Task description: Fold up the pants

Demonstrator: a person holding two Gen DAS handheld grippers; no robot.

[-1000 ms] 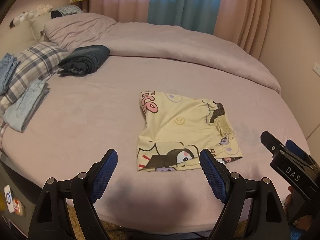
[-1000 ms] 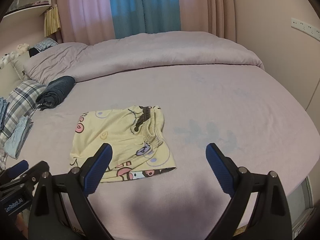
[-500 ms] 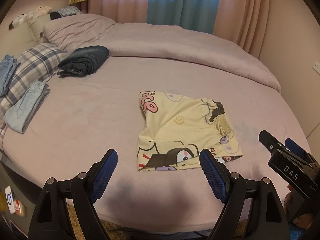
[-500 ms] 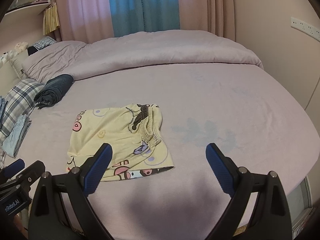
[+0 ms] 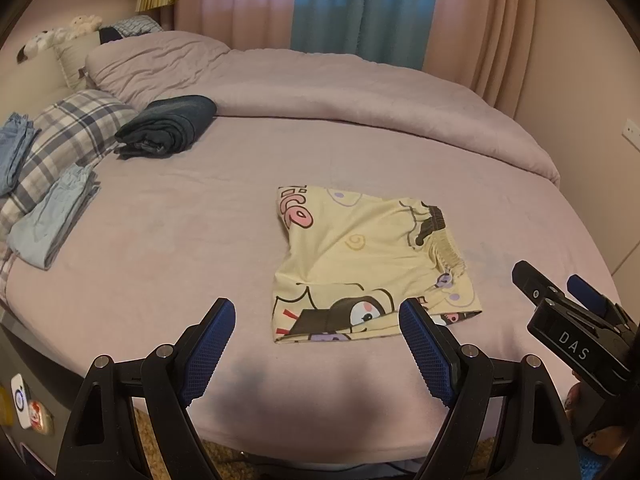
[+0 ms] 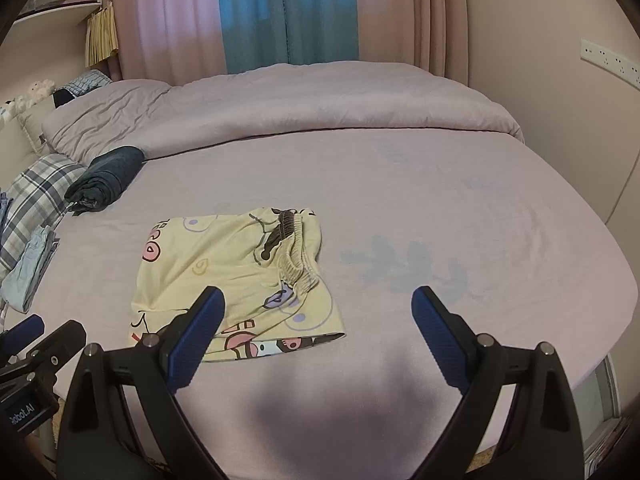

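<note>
Yellow cartoon-print pants [image 5: 360, 264] lie folded into a flat rectangle on the lilac bed [image 5: 180, 248], with the waistband at the right side. They also show in the right wrist view [image 6: 236, 276]. My left gripper [image 5: 316, 320] is open and empty, held above the bed's near edge, just in front of the pants. My right gripper [image 6: 316, 312] is open and empty, near the pants' front right corner. It shows at the right edge of the left wrist view [image 5: 560, 300].
A rolled dark garment [image 5: 168, 126] lies at the back left. A plaid pillow [image 5: 68, 136] with folded light blue clothes [image 5: 52, 216] is at the left edge. A bunched duvet [image 5: 360, 92] covers the far side, with curtains [image 5: 360, 4] behind.
Both grippers have drawn back and up a little from the pants. The pants lie still and both grippers stay open.
</note>
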